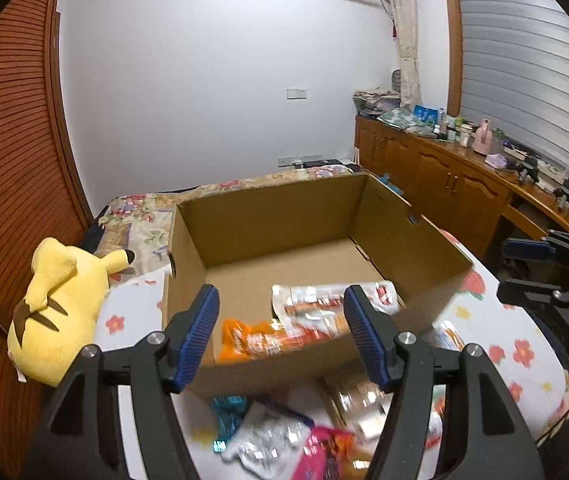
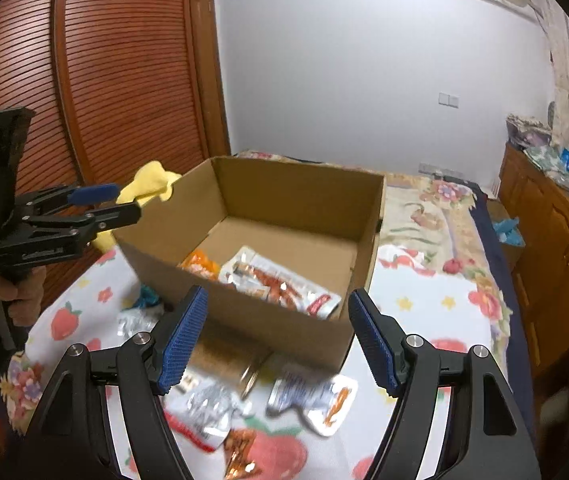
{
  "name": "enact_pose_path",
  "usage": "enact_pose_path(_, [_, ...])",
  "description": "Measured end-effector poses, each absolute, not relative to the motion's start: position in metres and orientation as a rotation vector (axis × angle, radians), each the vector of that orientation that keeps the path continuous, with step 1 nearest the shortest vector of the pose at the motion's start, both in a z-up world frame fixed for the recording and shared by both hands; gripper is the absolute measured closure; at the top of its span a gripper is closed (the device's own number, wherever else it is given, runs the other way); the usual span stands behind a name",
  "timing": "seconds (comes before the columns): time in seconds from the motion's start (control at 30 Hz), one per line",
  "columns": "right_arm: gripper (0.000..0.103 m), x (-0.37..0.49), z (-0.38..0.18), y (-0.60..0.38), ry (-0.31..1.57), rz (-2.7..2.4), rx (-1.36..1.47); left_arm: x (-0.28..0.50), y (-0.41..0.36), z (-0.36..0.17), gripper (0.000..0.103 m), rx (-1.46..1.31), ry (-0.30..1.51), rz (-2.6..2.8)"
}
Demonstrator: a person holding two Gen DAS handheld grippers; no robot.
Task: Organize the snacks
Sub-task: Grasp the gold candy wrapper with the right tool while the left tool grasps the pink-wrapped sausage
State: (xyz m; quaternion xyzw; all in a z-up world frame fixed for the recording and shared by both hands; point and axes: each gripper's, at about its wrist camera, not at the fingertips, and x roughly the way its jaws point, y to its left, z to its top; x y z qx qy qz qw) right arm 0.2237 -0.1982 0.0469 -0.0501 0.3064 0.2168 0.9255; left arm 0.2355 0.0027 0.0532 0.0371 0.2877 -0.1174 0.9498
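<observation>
An open cardboard box (image 1: 268, 208) (image 2: 296, 196) stands on the flowered bed. Inside lie an orange snack bag (image 1: 252, 340) (image 2: 200, 266) and silver-and-red snack packets (image 1: 316, 304) (image 2: 280, 280). More loose snack packets (image 1: 284, 436) (image 2: 308, 400) lie on the sheet in front of the box. My left gripper (image 1: 282, 336) is open and empty, just above the box's near wall; it also shows in the right wrist view (image 2: 120, 202). My right gripper (image 2: 278, 340) is open and empty, above the loose packets at the box's near corner; it shows at the right in the left wrist view (image 1: 504, 270).
A yellow plush toy (image 1: 58, 304) lies left of the box by the slatted wooden wardrobe (image 1: 8, 128). A wooden cabinet (image 1: 444, 176) with clutter on top runs along the right. The bed sheet (image 2: 436, 312) extends right of the box.
</observation>
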Motion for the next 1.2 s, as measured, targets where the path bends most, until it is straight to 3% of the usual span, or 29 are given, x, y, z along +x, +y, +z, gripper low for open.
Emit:
enact_pose_path(0.33, [0.031, 0.182, -0.003, -0.202, 0.707, 0.435, -0.066, 0.179, 0.001, 0.013, 0.038, 0.075, 0.629, -0.28])
enact_pose_path(0.67, [0.056, 0.177, -0.07, -0.202, 0.851, 0.471, -0.058, 0.155, -0.007, -0.041, 0.038, 0.055, 0.71, -0.309])
enact_pose_path(0.87, [0.065, 0.177, -0.086, -0.195, 0.895, 0.503, -0.086, 0.152, -0.016, -0.062, 0.038, 0.061, 0.746, -0.327])
enact_pose_path(1.0, [0.08, 0.174, -0.092, -0.192, 0.91, 0.496, -0.118, 0.151, -0.021, -0.066, 0.037, 0.066, 0.754, -0.345])
enact_pose_path(1.2, [0.082, 0.165, -0.093, -0.192, 0.873, 0.494, -0.151, 0.155, -0.028, -0.071, 0.036, 0.081, 0.766, -0.369])
